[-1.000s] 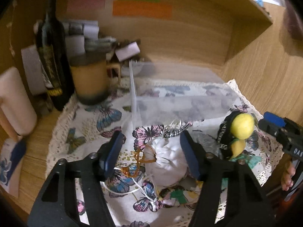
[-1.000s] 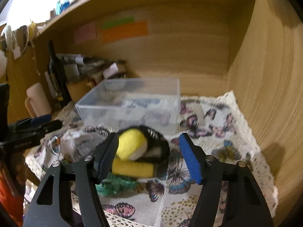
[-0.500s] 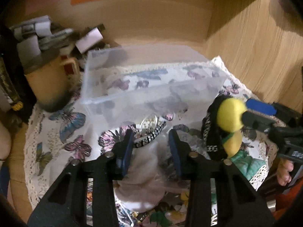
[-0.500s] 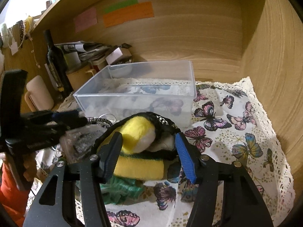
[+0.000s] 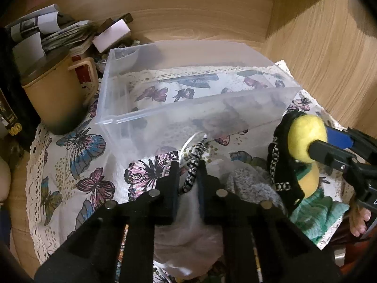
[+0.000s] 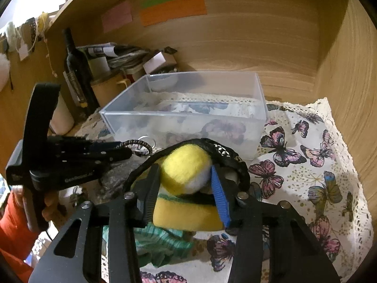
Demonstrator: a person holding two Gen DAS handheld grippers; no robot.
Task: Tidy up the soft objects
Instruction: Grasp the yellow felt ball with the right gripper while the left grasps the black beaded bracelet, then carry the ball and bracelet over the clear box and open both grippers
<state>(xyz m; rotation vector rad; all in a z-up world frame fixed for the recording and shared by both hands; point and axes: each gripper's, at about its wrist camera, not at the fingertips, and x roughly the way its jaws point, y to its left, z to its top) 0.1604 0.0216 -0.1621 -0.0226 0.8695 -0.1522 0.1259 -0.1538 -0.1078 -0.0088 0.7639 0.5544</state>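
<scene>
Two tools, both gripping — left tool [image 5: 187, 184] clamped on braided cord [image 5: 193, 172] above white pouch [image 5: 188, 231]; right tool [image 6: 186, 188] squeezing yellow felt ball [image 6: 185, 171] amid black strap, atop yellow sponge [image 6: 186, 217]. Clear bin [image 5: 122, 89] behind pile on butterfly cloth [image 6: 306, 165] holds nothing visible — sorting looks barely begun. Grey knit piece [image 5: 249, 184] and green cloth [image 6: 160, 243] remain outside bin, near its front wall.

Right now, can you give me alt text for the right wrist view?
The right gripper clamps a yellow felt ball lying among soft items on a butterfly cloth. An empty clear plastic bin sits just behind.
</scene>
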